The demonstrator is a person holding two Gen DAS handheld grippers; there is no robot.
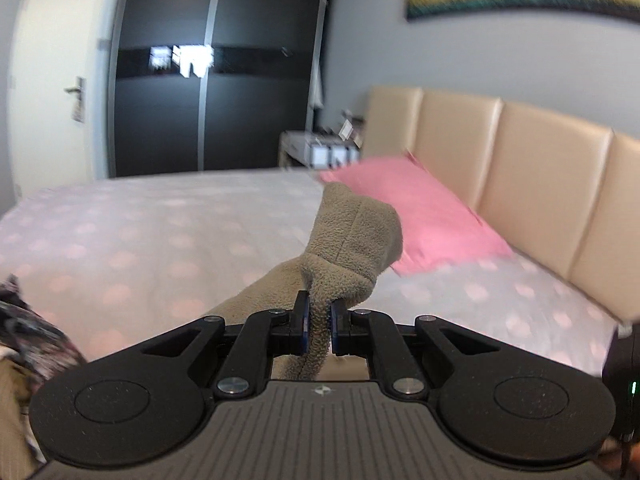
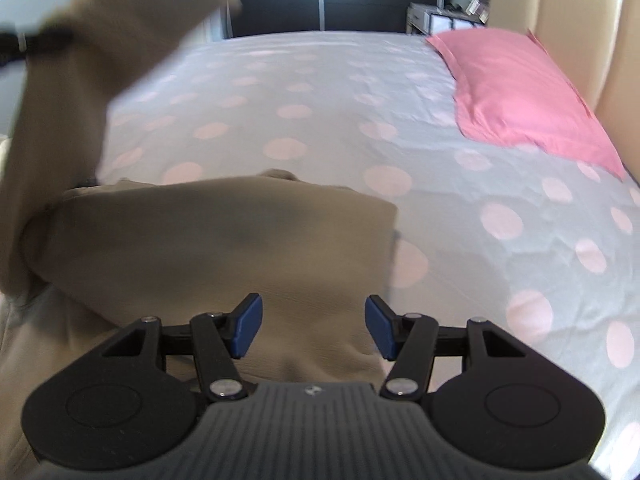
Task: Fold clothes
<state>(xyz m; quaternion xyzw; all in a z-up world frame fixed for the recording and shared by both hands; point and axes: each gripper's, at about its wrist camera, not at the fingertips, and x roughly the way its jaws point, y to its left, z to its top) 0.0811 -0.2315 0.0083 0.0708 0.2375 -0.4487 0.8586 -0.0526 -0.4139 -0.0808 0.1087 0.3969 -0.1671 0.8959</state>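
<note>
A bedroom: dark wardrobe (image 1: 212,80), beige padded headboard (image 1: 500,168), and a bed (image 2: 320,100) under a grey cover with pink dots, a pink pillow (image 2: 520,92) by the headboard. A tan fleece garment (image 2: 224,248) lies on the near side of the bed — one part lifted, pinched in the left tongs (image 1: 319,330). The right tongs (image 2: 314,326) hang spread above the flat part.

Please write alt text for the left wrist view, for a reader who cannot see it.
The left hand-held gripper is shut on a fold of a tan fleece garment, lifted above a bed with a dotted cover. Behind lie a pink pillow, a beige headboard and a dark wardrobe.
</note>
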